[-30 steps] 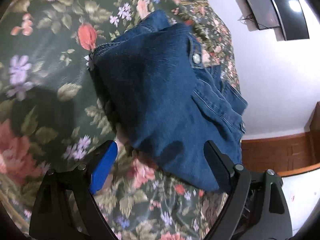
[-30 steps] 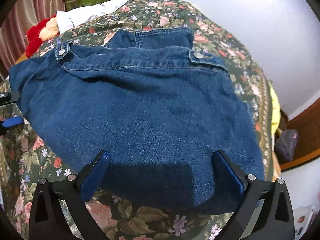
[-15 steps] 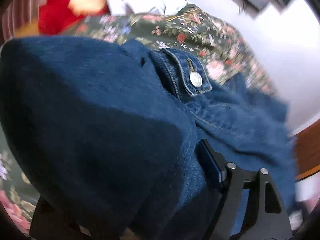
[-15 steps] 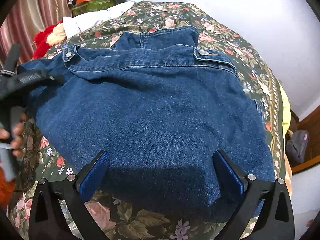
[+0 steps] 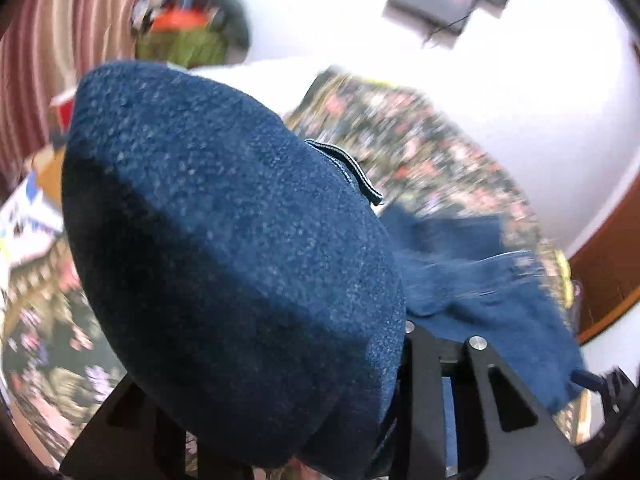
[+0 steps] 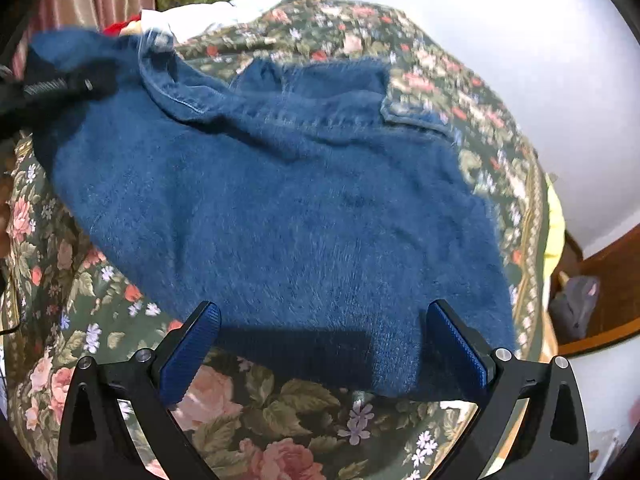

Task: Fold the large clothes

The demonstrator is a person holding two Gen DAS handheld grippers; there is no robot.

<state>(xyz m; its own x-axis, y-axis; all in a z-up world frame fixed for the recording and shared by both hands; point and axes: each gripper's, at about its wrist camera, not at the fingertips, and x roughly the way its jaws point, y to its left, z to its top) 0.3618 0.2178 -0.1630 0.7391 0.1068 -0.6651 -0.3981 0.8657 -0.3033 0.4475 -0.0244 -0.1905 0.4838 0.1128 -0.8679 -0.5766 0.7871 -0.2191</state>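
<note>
— Where is the jacket?
— On the bed. Left tongs pinch its corner, lifted. Right tongs gape apart at its near edge.
— Folded?
— Barely started.

i'm seeing bright, even room light, motion blur smearing the denim jacket, and fisheye bending darkening every edge.

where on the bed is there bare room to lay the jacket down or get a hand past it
Bare floral bedspread shows between the denim jacket hem and the right gripper, along the jacket's left side, and beyond its collar toward the wall. The middle is covered by denim, and the left gripper crowds the far-left corner.
</note>
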